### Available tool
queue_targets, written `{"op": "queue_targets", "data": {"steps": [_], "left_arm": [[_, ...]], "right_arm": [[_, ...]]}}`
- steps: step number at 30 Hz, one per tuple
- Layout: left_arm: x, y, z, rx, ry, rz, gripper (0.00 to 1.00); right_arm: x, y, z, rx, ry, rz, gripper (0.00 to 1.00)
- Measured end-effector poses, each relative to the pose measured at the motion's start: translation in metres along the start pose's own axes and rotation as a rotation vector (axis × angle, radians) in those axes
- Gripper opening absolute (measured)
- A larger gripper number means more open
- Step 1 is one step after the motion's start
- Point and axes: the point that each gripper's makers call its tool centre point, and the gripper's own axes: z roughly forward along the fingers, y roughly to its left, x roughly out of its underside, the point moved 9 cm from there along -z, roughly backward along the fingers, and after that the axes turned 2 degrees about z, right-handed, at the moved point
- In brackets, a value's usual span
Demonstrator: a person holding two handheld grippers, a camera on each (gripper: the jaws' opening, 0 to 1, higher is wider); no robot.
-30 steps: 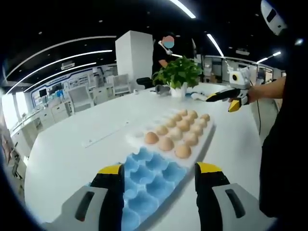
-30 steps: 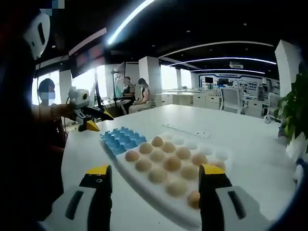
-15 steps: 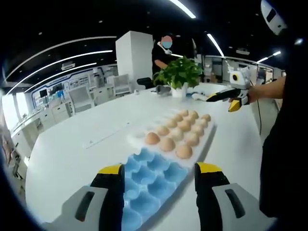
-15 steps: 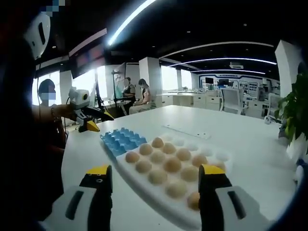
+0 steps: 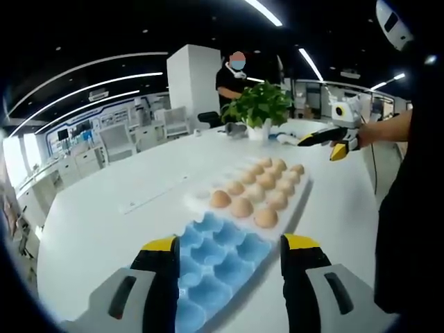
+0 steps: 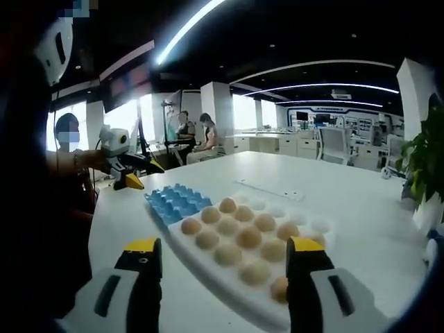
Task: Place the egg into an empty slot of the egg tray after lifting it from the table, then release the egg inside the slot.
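Eggs [image 5: 254,193] fill most of the white egg tray [image 5: 300,195] on the white table [image 5: 104,222], and a blue egg tray [image 5: 208,267] lies end to end with it, touching or nearly so; we see the blue one's cups bare. In the left gripper view the left gripper [image 5: 227,291] hangs above the near end of the blue tray, its two yellow-tipped jaws spread wide with nothing between them but the tray below; the white tray stretches away beyond, toward a potted plant [image 5: 261,107] at the far edge of the table. A white strip [image 5: 156,194] lies flat on the table beside the trays. The right gripper [image 5: 331,139] enters that view from the right, held in a hand [image 5: 368,132] well above the table and apart from the eggs; its jaws there are too small for us to judge.

In the right gripper view the right gripper [image 6: 220,291] hovers over the near edge of the white tray [image 6: 208,267], jaws wide apart and empty; we count eggs [image 6: 243,232] in rows, with some white cups along the far side bare. The blue tray [image 6: 175,201] sits past it on the left. We cannot pick out any egg lying loose on the table; every egg we see rests in a cup. People [image 6: 198,135] sit in the background.
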Motion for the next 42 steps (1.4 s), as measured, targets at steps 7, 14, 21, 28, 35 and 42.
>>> {"op": "queue_targets", "data": {"steps": [7,14,21,28,35,42], "left_arm": [[0.001,0.000,0.000,-0.001,0.000,-0.001,0.59],[0.001,-0.001,-0.001,-0.001,0.001,-0.001,0.59],[0.002,0.000,-0.002,-0.005,0.002,-0.004,0.59],[0.004,0.001,-0.001,-0.004,0.002,-0.009,0.58],[0.005,0.002,-0.001,-0.002,0.002,-0.012,0.58],[0.009,0.004,-0.002,-0.008,0.003,-0.023,0.58]], "right_arm": [[0.001,0.000,-0.001,0.002,0.002,0.001,0.75],[0.000,0.000,0.000,0.004,-0.002,0.002,0.75],[-0.003,0.006,0.006,0.012,-0.027,0.005,0.69],[-0.012,0.028,0.034,0.050,-0.065,-0.051,0.37],[-0.012,0.057,0.085,0.019,-0.006,-0.130,0.48],[-0.015,0.072,0.125,0.013,0.028,-0.250,0.28]]}}
